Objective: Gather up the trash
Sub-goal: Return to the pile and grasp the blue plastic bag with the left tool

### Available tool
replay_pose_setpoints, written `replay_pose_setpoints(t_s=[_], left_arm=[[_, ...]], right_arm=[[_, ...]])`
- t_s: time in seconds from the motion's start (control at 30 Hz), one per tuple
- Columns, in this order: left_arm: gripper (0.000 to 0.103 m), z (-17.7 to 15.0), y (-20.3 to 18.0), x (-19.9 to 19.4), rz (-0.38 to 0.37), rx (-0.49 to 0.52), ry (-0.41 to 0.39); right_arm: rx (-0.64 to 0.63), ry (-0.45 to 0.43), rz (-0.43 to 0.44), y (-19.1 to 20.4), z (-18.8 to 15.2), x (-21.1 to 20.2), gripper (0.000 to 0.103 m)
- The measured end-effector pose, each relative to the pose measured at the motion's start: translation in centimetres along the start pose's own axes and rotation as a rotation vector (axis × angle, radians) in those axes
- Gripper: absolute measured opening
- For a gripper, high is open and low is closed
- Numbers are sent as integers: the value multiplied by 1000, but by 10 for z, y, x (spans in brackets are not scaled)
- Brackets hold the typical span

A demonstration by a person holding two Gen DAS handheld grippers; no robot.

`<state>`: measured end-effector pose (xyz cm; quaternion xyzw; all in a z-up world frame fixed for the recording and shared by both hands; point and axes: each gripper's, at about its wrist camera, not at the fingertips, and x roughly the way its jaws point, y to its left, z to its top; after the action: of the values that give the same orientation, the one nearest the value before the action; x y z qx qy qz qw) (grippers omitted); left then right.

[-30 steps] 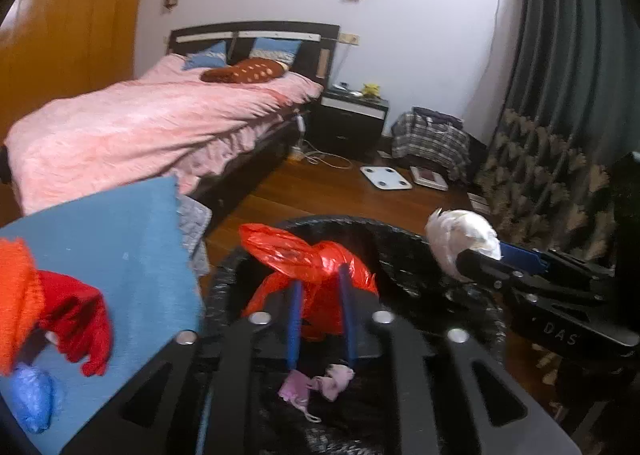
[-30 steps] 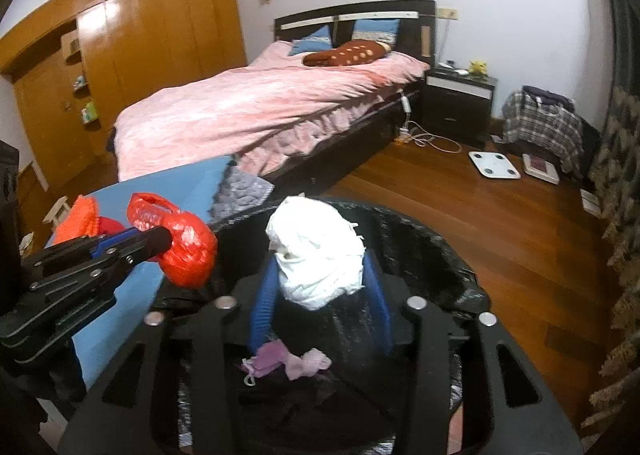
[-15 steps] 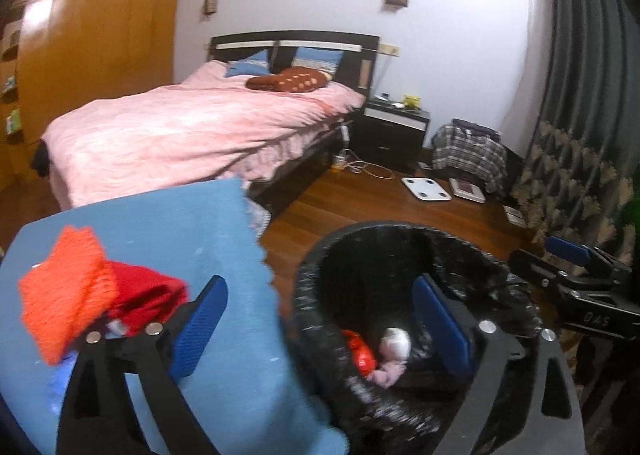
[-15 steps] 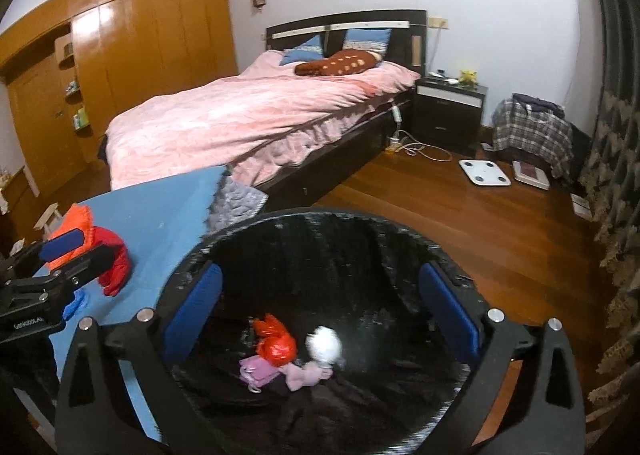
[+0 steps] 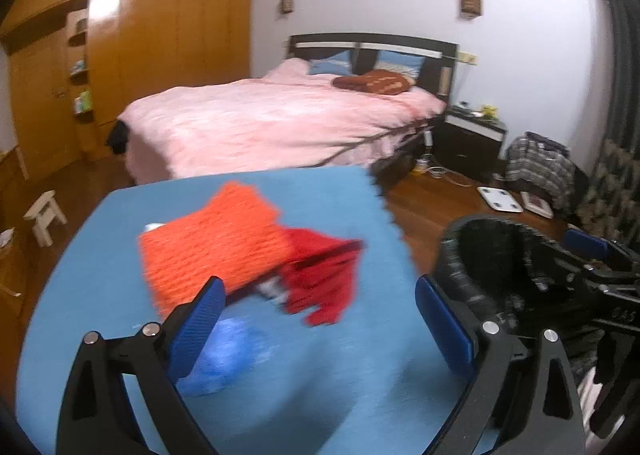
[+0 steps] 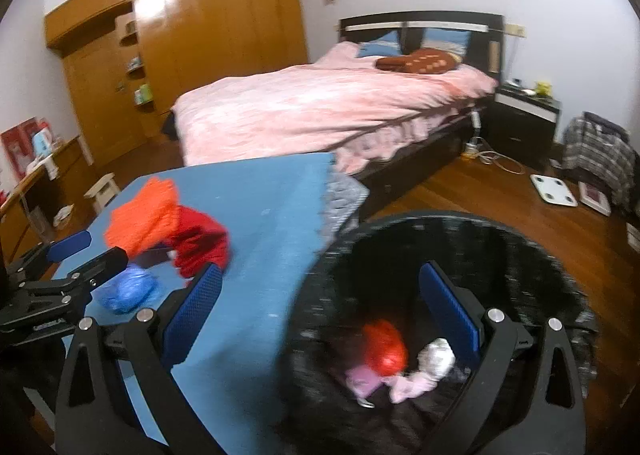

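- A blue-covered tabletop (image 5: 320,395) fills the near left.
- The black-lined trash bin (image 6: 520,239) stands just right of it, holding a red bag (image 6: 386,347), a white wad (image 6: 438,359) and pink scraps (image 6: 404,385).
- An orange knit cloth (image 5: 212,251) overlaps a red cloth (image 5: 324,283) on the tabletop.
- A crumpled blue bag (image 5: 224,359) lies nearest.
- The left tongs (image 5: 316,329) and right tongs (image 6: 320,315) have just been opening; both gape wide and empty.

A black-lined round trash bin (image 6: 520,255) stands right of the blue-covered table (image 6: 264,215). Inside it, below the right gripper (image 6: 320,307), lie a red crumpled bag (image 6: 384,347) and white paper wad (image 6: 438,359). Ahead of the left gripper (image 5: 320,319), an orange knitted cloth (image 5: 212,247) lies on the table.
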<state>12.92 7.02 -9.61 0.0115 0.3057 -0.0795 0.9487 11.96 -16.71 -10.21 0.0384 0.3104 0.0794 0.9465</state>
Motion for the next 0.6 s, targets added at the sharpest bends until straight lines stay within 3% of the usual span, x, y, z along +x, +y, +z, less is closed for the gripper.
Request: replay_pose_setpoints(t_s=[0.27,0.6], left_arm=[[94,-28,62,6,113,-57,58],[94,-53,90,39,132,-116,139]], right_arm=[[-74,24,88,53,-2,26,96],[-126,66,129,86,-14,55,96]])
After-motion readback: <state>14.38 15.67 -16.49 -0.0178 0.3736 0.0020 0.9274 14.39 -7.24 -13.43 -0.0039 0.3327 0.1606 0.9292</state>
